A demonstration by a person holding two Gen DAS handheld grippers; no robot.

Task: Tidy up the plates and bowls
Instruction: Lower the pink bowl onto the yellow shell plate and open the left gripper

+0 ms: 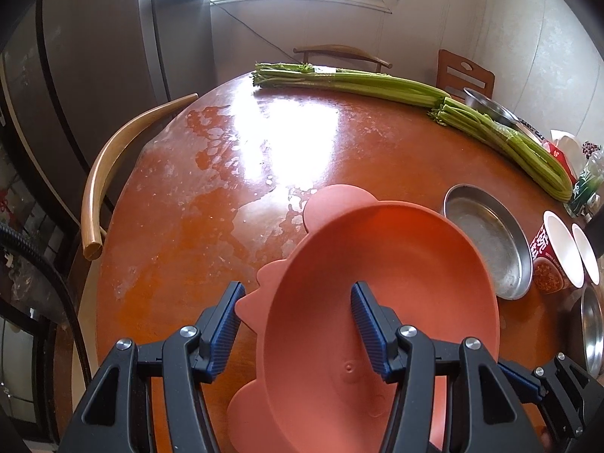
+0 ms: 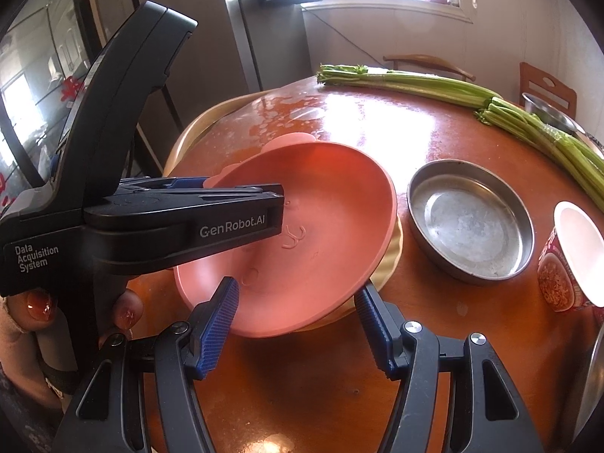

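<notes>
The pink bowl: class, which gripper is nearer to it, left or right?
Left. The left gripper straddles the pink bowl's rim, one finger inside. The right gripper sits open just short of its near edge.

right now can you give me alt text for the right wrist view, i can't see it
The left gripper reaches in from the left, its fingers straddling the rim of a tilted pink plastic bowl, while the open right gripper sits at the bowl's near edge. To the right on the glossy reddish-brown wooden table sit a round shallow steel pan and long green celery stalks.
</notes>
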